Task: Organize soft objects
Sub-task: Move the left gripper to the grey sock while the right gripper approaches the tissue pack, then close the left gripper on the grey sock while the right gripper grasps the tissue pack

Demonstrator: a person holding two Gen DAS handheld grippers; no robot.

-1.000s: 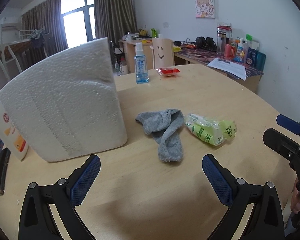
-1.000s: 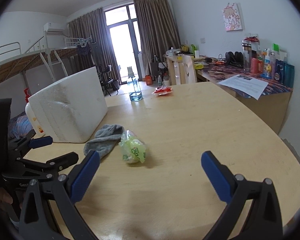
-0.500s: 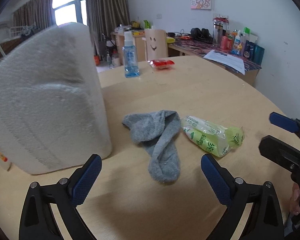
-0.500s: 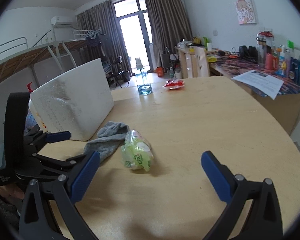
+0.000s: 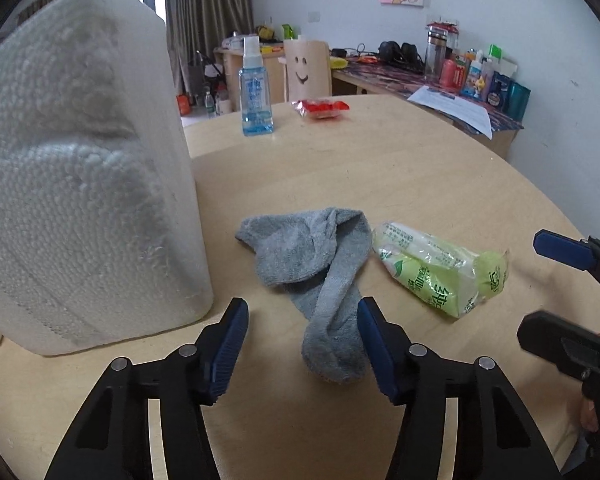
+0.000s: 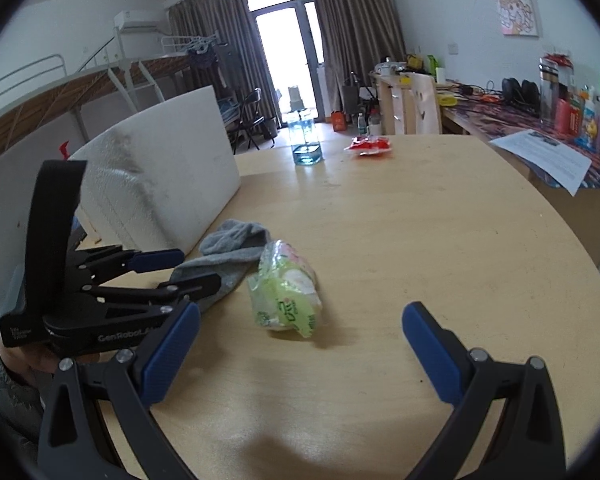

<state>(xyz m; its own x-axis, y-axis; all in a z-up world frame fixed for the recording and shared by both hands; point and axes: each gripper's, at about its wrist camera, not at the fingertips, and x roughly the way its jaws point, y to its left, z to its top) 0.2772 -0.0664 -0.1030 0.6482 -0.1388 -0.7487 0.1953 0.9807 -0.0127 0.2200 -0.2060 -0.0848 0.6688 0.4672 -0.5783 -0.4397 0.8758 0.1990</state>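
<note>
A: Left tongs [image 5: 302,336], what changed? You had them spread wide a second ago.

B: Yeah, you're closing them now, and you've pushed in lower. The jaws are narrowed but still parted, straddling the near end of the grey sock [image 5: 320,272], nothing gripped yet. So you're committing to the sock as the first soft thing.

A: Where's the sock sitting?

B: Flat on the counter [image 5: 400,168], crumpled, just right of the white foam box [image 5: 80,200]. Its right edge is touching or nearly touching the green tissue pack [image 5: 440,272]; I can't tell which.

A: Right tongs [image 6: 300,348]?

B: You're holding them wide open, empty, hovering nearer you than the tissue pack [image 6: 286,292]. They've crept a little closer to it.

A: Anything in the way?

B: The tissue pack is tight against the sock, so lifting could drag it. The foam box wall is close on the sock's other side, so keep your left finger clear of it. The blue spray bottle [image 5: 256,96] and red snack packet [image 5: 320,108] are well beyond the sock, no issue. The paper sheet [image 6: 548,156] is far to the sock's right on the other desk.
</note>
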